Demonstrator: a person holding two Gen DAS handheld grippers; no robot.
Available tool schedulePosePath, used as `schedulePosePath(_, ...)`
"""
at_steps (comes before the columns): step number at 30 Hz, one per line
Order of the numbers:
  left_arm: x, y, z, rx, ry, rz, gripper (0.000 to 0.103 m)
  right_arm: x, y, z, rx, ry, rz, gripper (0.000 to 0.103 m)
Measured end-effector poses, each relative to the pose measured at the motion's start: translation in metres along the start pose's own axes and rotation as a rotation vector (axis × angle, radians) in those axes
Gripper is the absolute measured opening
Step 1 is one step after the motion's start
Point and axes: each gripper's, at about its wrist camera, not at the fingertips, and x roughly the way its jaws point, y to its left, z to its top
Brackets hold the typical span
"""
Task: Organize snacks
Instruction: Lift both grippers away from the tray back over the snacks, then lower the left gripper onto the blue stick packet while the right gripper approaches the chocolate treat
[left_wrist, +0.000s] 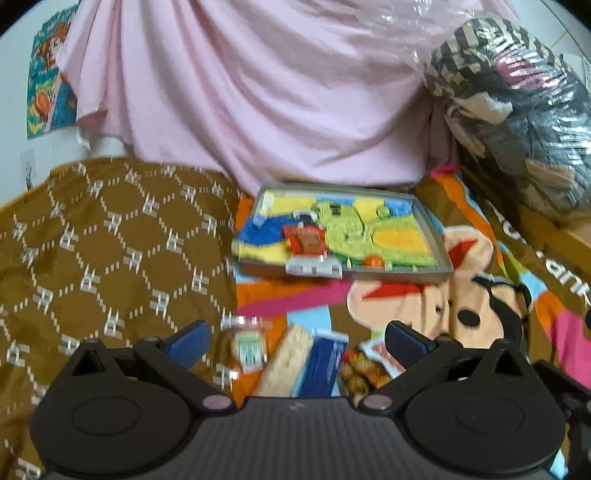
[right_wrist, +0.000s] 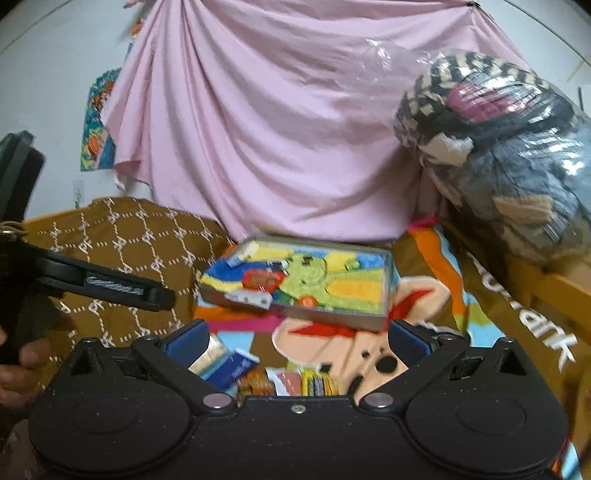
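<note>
Tray (left_wrist: 436, 236), rigid and shallow, lies on the bed near the far edge by the pink sheet (left_wrist: 258, 92); it already holds two packets. Loose snacks (left_wrist: 295, 362) lie on the blanket at the near edge: light, crinkly, likely slippery wrappers, soft contents; best pinched across the flat middle, gently. Left tool (left_wrist: 295, 341) spread, empty. Right tool (right_wrist: 295, 341) spread, empty.

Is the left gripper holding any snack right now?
No, the left gripper is wide open and empty, with the loose snacks lying on the blanket below it.
</note>
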Motion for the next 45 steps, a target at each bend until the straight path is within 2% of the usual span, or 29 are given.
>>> schedulePosePath(9, -0.008, -0.006, -0.041, 0.057, 0.078, -0.002, 0.103, -0.004, 0.0, -0.036, 0.024, 0.14, -0.044, 0.102)
schedulePosePath(14, -0.003, -0.008, -0.059, 0.074, 0.133, -0.008, 0.103, 0.007, 0.004, -0.053, 0.002, 0.242, -0.039, 0.102)
schedulePosePath(28, 0.036, -0.007, -0.087, 0.089, 0.279, -0.042, 0.103, 0.046, -0.001, -0.077, 0.004, 0.418, 0.01, 0.102)
schedulePosePath(33, 0.052, -0.01, -0.089, 0.089, 0.303, -0.054, 0.103, 0.067, -0.011, -0.079, 0.003, 0.458, 0.041, 0.102)
schedulePosePath(38, 0.072, -0.013, -0.087, 0.102, 0.315, -0.07, 0.103, 0.085, -0.015, -0.082, -0.05, 0.457, 0.081, 0.1)
schedulePosePath(45, 0.102, -0.017, -0.084, 0.157, 0.341, -0.127, 0.103, 0.111, -0.016, -0.092, -0.048, 0.477, 0.141, 0.088)
